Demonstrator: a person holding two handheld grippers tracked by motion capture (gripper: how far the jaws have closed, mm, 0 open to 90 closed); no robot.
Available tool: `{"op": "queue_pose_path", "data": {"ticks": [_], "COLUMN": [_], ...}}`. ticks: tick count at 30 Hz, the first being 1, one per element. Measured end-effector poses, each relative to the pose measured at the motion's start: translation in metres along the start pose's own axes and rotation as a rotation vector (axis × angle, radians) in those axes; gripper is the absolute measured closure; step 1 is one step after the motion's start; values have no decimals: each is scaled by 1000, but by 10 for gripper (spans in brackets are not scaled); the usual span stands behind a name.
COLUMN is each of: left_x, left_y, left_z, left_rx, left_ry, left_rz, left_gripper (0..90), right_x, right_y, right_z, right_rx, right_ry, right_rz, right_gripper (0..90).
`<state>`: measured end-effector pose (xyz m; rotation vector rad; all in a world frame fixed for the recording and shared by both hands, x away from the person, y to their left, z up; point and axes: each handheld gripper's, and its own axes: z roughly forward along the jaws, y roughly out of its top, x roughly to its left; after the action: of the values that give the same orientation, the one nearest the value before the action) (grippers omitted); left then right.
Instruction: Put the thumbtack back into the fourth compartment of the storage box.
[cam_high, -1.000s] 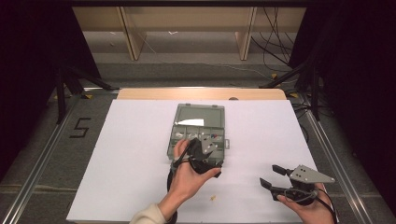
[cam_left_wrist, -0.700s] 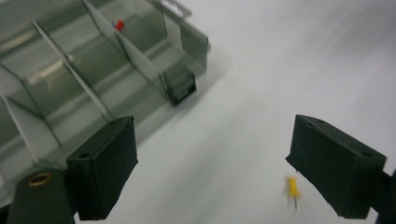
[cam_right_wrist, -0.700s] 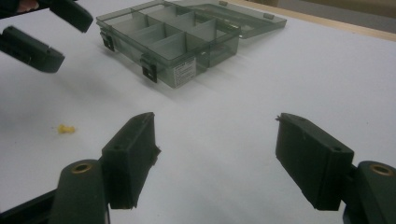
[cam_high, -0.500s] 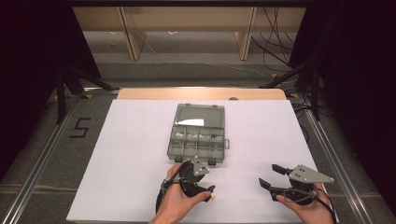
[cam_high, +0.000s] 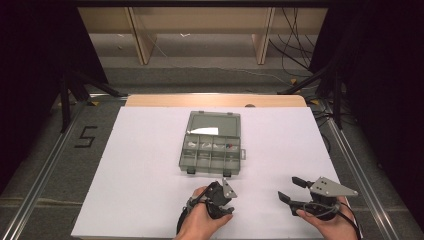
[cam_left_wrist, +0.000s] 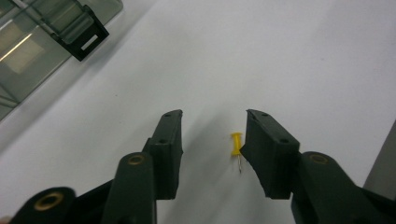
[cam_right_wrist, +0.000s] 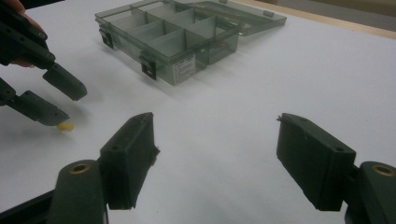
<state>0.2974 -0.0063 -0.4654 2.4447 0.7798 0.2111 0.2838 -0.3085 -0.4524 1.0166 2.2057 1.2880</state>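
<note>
A small yellow pushpin (cam_left_wrist: 236, 144) lies on the white sheet between the jaws of my left gripper (cam_left_wrist: 213, 116), close against the right-hand jaw. That gripper is open and its jaws straddle the pin without closing on it. In the high view the left gripper (cam_high: 224, 206) is low over the sheet near the front edge, just in front of the compartment box (cam_high: 210, 170). From the right gripper view the pin (cam_right_wrist: 65, 126) shows under the left gripper's fingertips (cam_right_wrist: 65, 84). My right gripper (cam_right_wrist: 215, 121) is wide open and holds nothing. It rests at the front right (cam_high: 291, 189).
The clear grey compartment box (cam_right_wrist: 187, 70) stands open in the middle of the sheet, lid laid back, with small items in some cells. Its latch (cam_left_wrist: 81, 35) shows at the top left. The white sheet (cam_high: 150, 165) covers the table. Metal rails run along both sides.
My left gripper has pulled back from above the box toward the front edge and come down around the pushpin. The right gripper has stayed where it was.
</note>
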Motion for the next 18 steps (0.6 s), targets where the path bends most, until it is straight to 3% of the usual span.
{"op": "queue_pose_path", "data": {"ticks": [1,6,14,18], "left_x": [0,-4,-9,-11], "left_y": [0,-1,-1,0], "left_z": [-1,4,6,7], "left_rx": [23,42,46,50], "left_ry": [-12,-12,1,14], "left_rz": [2,12,20,15], "left_gripper": [589,662,813,828], "right_x": [0,0,1,1], "right_y": [0,0,0,0], "right_z": [0,0,2,3], "right_rx": [1,-2,-2,-11], "right_ry": [0,-2,5,9], "right_rz": [0,-2,-7,-7], "right_gripper": [288,290,292,293]}}
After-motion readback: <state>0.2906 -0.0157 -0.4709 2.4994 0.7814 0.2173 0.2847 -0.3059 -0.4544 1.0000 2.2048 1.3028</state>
